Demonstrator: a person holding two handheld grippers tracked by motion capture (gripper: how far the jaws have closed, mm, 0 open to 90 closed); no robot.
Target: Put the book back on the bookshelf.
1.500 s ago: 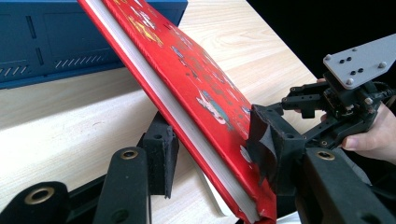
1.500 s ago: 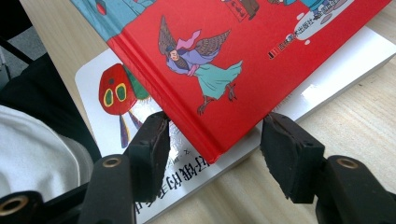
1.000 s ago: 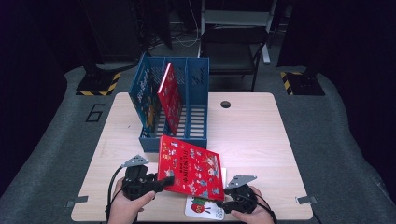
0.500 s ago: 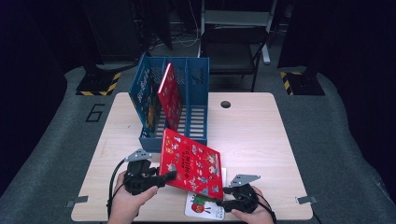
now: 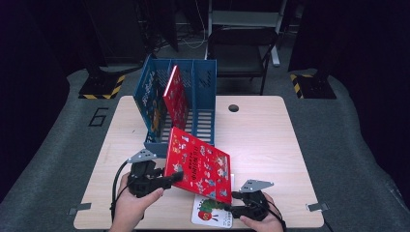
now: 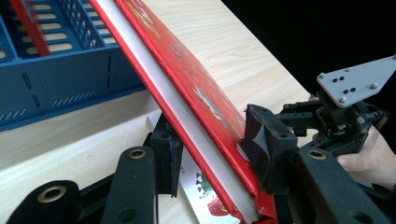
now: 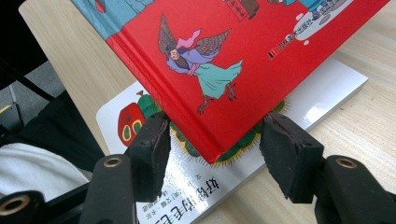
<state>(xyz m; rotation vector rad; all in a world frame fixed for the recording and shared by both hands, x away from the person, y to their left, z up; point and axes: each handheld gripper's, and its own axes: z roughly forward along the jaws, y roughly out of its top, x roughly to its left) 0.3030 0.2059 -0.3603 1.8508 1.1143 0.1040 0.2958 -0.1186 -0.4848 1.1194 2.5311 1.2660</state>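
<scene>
On the surface [image 5: 270, 130] I see one blue file rack [image 5: 205, 77] with two books standing inside. My left tongs [image 5: 175, 178] pinch a third, red book [image 5: 198, 164], tilted above one white book [image 5: 210, 215]. My right tongs [image 5: 231, 208] stand spread beside its corner.

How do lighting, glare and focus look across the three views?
High view: table evenly lit, surroundings nearly black, picture soft. Left gripper view: book sharp near the pads, rack behind slightly soft, black void at upper right. Right gripper view: white glare streaks on the glossy white book, red cover crisp, near pads a little blurred.
</scene>
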